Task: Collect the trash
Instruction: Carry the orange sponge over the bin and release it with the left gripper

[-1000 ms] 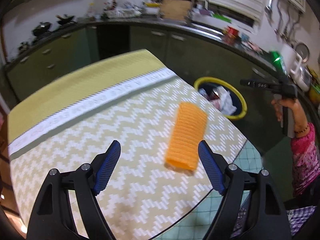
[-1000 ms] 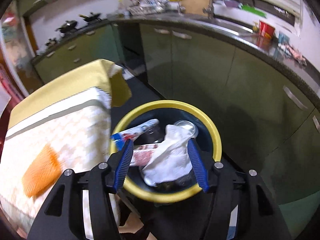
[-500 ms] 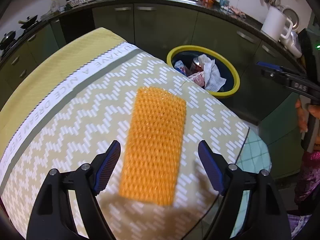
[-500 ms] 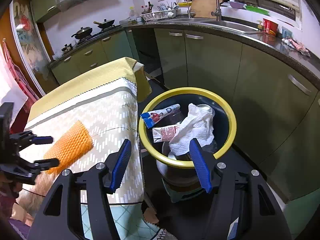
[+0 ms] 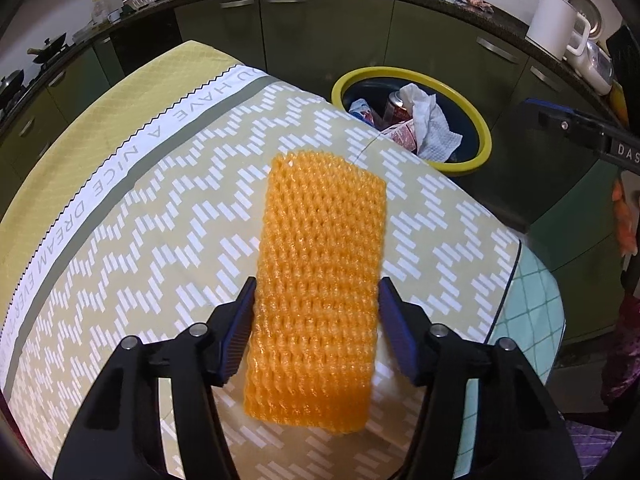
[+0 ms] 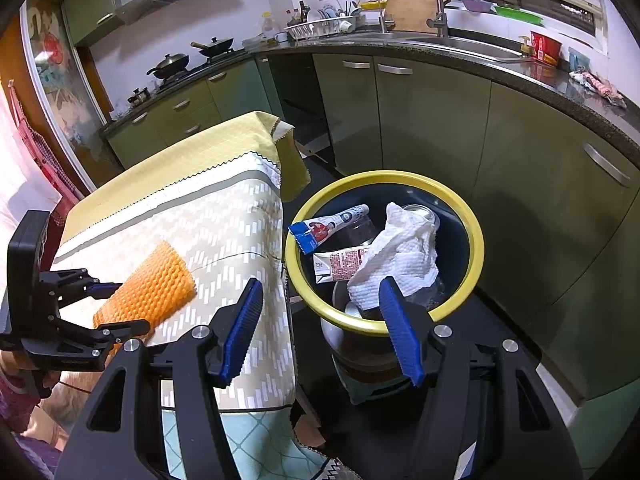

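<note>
An orange foam net sleeve [image 5: 320, 264] lies flat on the zigzag tablecloth [image 5: 168, 216]. My left gripper [image 5: 316, 328] is open, with its jaws on either side of the sleeve's near end. The sleeve also shows in the right wrist view [image 6: 148, 284], with the left gripper [image 6: 112, 304] around it. The yellow-rimmed trash bin [image 6: 472, 232] stands just past the table's edge and holds a tissue [image 6: 400, 256], a carton and a tube. It also shows in the left wrist view [image 5: 480, 128]. My right gripper [image 6: 320, 328] is open and empty, above the bin's near rim.
Green kitchen cabinets [image 6: 432, 120] and a dark counter with a sink [image 6: 448, 40] curve behind the bin. A white kettle [image 5: 552, 20] stands on the counter. The table edge [image 5: 516, 256] drops to a teal checked cloth at the right.
My left gripper has moved forward and down, so the sleeve's near end now lies between its jaws. My right gripper has pulled back and up from the bin.
</note>
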`<state>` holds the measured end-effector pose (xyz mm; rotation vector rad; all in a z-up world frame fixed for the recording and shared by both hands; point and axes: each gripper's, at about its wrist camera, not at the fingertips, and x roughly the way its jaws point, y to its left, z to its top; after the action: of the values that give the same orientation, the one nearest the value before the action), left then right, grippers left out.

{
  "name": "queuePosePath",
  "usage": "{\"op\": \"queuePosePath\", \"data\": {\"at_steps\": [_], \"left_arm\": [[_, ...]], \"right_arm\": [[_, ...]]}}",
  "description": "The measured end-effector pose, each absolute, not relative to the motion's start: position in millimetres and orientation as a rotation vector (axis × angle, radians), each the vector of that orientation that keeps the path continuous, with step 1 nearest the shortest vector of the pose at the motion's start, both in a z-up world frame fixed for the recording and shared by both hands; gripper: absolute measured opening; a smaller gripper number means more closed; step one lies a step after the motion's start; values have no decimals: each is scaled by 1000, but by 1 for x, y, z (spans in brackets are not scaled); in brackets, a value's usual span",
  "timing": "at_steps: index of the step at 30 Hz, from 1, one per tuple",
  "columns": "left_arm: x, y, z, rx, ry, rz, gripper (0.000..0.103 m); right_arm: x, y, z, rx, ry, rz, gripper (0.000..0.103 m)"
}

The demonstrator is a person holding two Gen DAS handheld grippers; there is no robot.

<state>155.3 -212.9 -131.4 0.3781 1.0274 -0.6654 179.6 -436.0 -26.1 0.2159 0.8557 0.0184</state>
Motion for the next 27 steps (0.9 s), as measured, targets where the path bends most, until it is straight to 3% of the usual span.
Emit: {"op": "queuePosePath", "data": {"at_steps": [5, 8, 10, 12, 21, 27], "left_arm": [[153, -213, -129, 385, 1017, -666, 44], [150, -212, -124, 389, 1005, -669, 34], [148, -211, -119, 386, 991, -672, 21], [146, -208, -113, 378, 988, -677, 17], [125, -204, -70, 355, 939, -725, 15], [130, -246, -43, 375, 925, -818, 16]], "right_arm": [[179, -435, -24, 217, 851, 23, 60], [177, -437, -22, 221, 844, 24, 60], [175, -437, -20, 225, 838, 24, 60], [173, -438, -18, 229, 832, 25, 60], [147, -446, -10, 248, 811, -4, 60], [119, -465, -19, 287, 825, -55, 60]]}}
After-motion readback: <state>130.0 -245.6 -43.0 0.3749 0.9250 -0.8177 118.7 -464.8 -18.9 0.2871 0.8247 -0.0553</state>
